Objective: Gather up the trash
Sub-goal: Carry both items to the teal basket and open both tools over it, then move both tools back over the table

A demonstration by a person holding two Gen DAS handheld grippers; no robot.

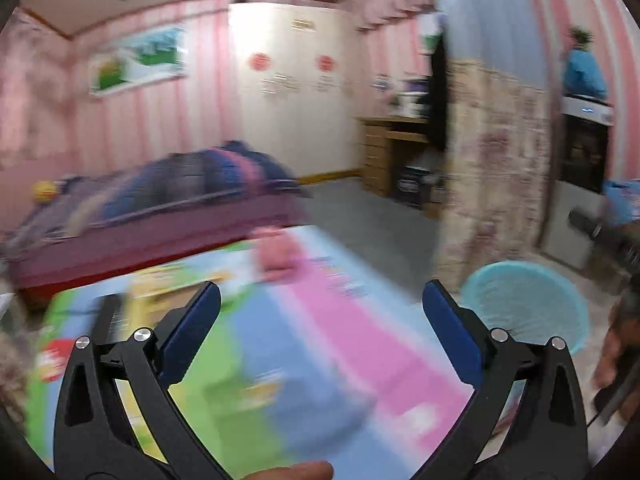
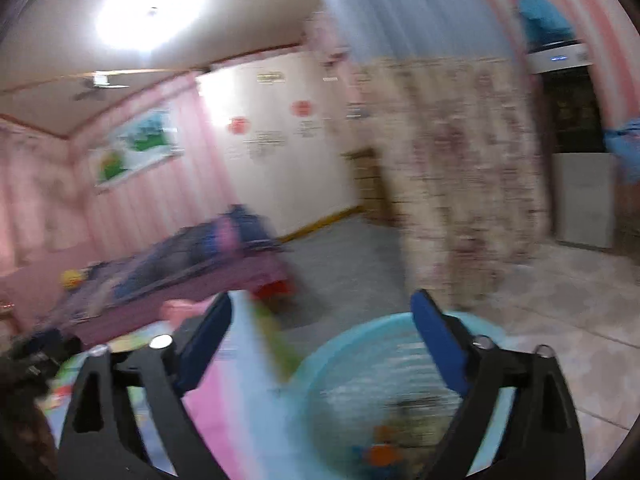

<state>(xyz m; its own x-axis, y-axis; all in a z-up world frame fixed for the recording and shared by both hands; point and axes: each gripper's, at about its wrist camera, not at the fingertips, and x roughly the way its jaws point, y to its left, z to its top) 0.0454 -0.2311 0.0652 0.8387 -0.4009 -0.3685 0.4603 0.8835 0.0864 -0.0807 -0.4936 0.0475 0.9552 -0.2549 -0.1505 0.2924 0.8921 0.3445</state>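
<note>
The turquoise trash basket (image 2: 384, 392) stands on the floor just beside the edge of the colourful play mat (image 1: 320, 340), and blurred orange and blue scraps (image 2: 380, 448) lie at its bottom. The right gripper (image 2: 320, 344) hangs over the basket's near rim with its blue pads spread wide and nothing between them. The left gripper (image 1: 320, 320) is likewise released and empty above the mat, with the basket off to its right and a bed (image 1: 160, 216) beyond the mat.
</note>
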